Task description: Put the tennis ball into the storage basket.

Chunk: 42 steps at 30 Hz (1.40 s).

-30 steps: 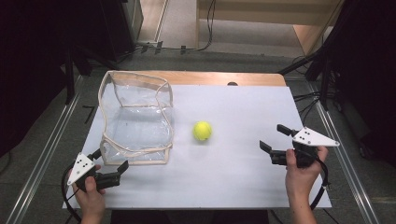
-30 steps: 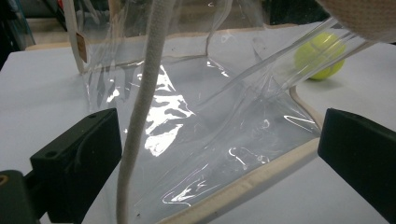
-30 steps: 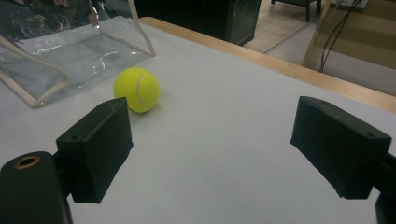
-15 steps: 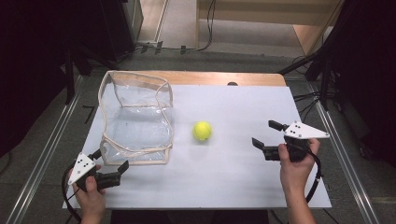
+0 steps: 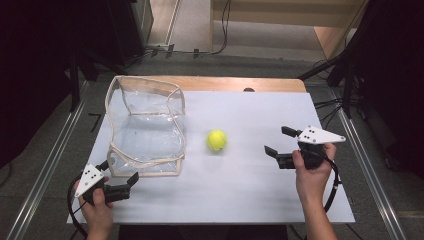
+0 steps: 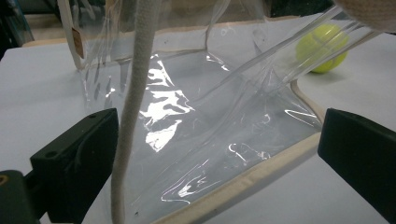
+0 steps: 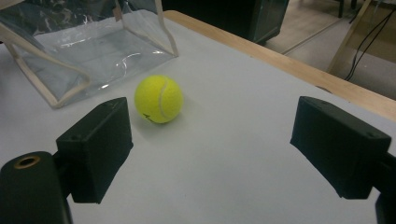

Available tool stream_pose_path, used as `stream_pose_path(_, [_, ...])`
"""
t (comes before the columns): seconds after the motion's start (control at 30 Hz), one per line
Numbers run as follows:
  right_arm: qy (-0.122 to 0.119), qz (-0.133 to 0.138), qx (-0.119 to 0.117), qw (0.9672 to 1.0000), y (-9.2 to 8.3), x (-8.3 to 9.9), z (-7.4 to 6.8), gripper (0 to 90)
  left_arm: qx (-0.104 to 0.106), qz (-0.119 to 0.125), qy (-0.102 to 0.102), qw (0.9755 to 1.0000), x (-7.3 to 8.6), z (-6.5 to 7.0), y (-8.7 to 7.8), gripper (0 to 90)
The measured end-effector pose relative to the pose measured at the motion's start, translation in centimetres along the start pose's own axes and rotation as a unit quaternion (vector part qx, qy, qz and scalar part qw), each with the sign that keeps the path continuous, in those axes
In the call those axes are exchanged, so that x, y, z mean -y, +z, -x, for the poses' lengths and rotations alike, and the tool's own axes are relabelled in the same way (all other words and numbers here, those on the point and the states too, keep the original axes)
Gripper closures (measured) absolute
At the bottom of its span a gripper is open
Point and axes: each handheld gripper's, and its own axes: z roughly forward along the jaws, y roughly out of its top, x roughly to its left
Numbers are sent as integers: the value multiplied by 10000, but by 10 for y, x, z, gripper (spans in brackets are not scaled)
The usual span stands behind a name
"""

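A yellow tennis ball [image 5: 217, 140] rests on the white table [image 5: 240, 190], just right of a clear plastic bag [image 5: 145, 125] with beige trim. My right gripper [image 5: 280, 140] is open, a short way right of the ball and pointing at it; the ball [image 7: 159, 99] lies ahead of its jaws, nearer the left one. At the front left my left gripper [image 5: 119, 172] is open, close to the bag's front edge. In the left gripper view the bag [image 6: 196, 116] spreads between the jaws, a beige strap [image 6: 133, 93] hangs in front, and the ball [image 6: 322, 49] shows through the plastic.
The table's wooden far edge [image 5: 240, 84] shows behind the white surface. Metal rails [image 5: 370, 165] run along both sides, with cables on the floor beyond. Open table surface lies between the ball and the front edge.
My right gripper has moved left toward the ball, roughly a third of the gap. The left gripper, bag and ball have stayed put.
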Motion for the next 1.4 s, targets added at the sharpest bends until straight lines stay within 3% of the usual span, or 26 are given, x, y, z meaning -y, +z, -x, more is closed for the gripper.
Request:
stream_pose_path(0.7, [-112,-307,-329,9989,28,-10,-2,107,6,-73,51,10000,0,1,1,0])
stream_pose_path(1.4, [-45,-523,-577,9970,46,-8,-2,107,14,-86,61,9999,0,1,2,0])
